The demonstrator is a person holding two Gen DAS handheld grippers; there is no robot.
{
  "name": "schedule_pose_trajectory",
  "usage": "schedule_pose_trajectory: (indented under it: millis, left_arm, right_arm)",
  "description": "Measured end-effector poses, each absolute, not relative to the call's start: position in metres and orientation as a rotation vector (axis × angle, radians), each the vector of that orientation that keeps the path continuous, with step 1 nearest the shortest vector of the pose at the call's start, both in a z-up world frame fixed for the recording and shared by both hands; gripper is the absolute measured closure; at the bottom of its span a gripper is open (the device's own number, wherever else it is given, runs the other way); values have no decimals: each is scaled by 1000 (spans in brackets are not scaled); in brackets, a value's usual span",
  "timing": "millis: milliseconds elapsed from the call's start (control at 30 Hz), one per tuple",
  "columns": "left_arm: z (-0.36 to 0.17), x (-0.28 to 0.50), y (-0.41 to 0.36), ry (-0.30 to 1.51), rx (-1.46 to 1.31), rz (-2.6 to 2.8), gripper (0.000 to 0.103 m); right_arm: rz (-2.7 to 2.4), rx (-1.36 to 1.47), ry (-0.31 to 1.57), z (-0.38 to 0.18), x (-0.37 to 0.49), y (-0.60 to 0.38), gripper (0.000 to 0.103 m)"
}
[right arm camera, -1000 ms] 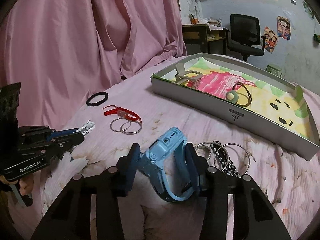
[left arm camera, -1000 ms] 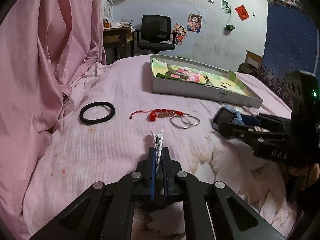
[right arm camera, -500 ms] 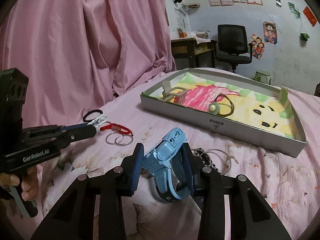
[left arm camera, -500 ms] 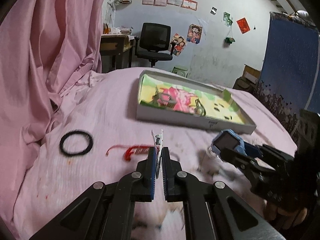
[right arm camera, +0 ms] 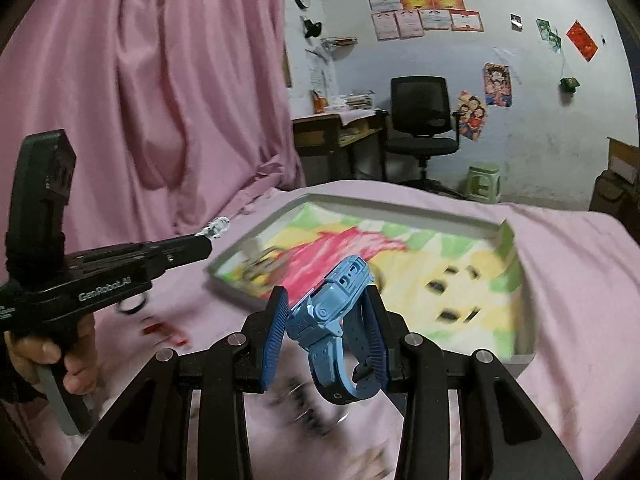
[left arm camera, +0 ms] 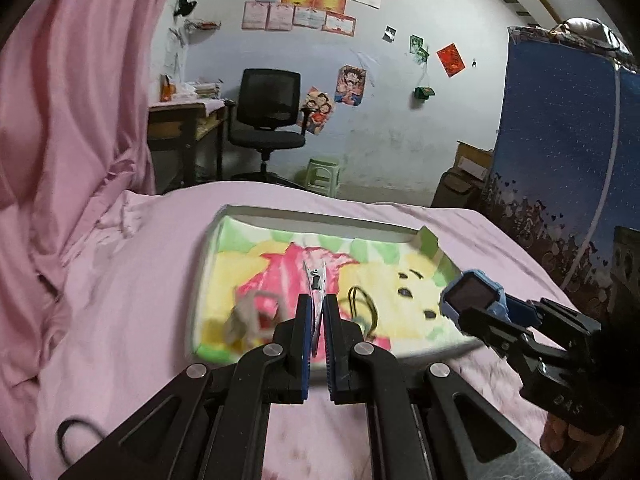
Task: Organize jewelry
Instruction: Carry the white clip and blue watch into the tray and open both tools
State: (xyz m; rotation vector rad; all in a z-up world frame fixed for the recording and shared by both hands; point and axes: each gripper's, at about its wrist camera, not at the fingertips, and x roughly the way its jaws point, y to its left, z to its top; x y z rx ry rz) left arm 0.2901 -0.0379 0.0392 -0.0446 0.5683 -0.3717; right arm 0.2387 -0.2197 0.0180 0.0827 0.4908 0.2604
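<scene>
The left gripper (left arm camera: 317,322) has its two blue-padded fingers nearly closed, pinching a slim silver hair clip (left arm camera: 315,286) whose toothed end sticks out forward past the fingertips. The clip is held in the air above a shallow box lid (left arm camera: 320,218) with a colourful cartoon lining in pink, yellow and green, which lies on a bed covered by a pink sheet (left arm camera: 132,296). The right gripper (right arm camera: 326,316) has its fingers about half apart, clamped on a light blue watch (right arm camera: 334,300): the watch case sits tilted between the ribbed blue pads and its strap loops down below them. This watch is also held in the air, at the near edge of the box lid. Inside the lid, blurred by motion, lie a pale claw-like clip (left arm camera: 244,316) and a dark ring (left arm camera: 362,304). A black hair tie (left arm camera: 74,438) lies on the sheet at lower left in the left wrist view. White lettering on the left gripper's body, seen from the right wrist view, reads "GenRobot.AI" (right arm camera: 105,290). Letters on the right gripper's body, seen from the left wrist view, read "DAS" (left arm camera: 568,402). Certificates and posters on the far wall are too small to read.
</scene>
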Motion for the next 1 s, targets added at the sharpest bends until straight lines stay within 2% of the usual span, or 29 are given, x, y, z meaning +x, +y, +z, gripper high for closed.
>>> schedule_pose_trajectory:
  millis: [200,367,633,1000]
  left_arm:
    - [22,331,-54,656,-54,-412,97]
    - [4,347,-62,726,-37,-422,97]
    - [-12,361,-64,846,-55,-410,97]
    - [-10,348,-55,847,-63,-388,96]
  right_arm:
    - [198,98,524,17,286,-237,69]
    - [161,116,597,-6,320,-242,69]
    - [139,98,695,-36,336,-235,68]
    - [145,82,693,-33,324,-231,51]
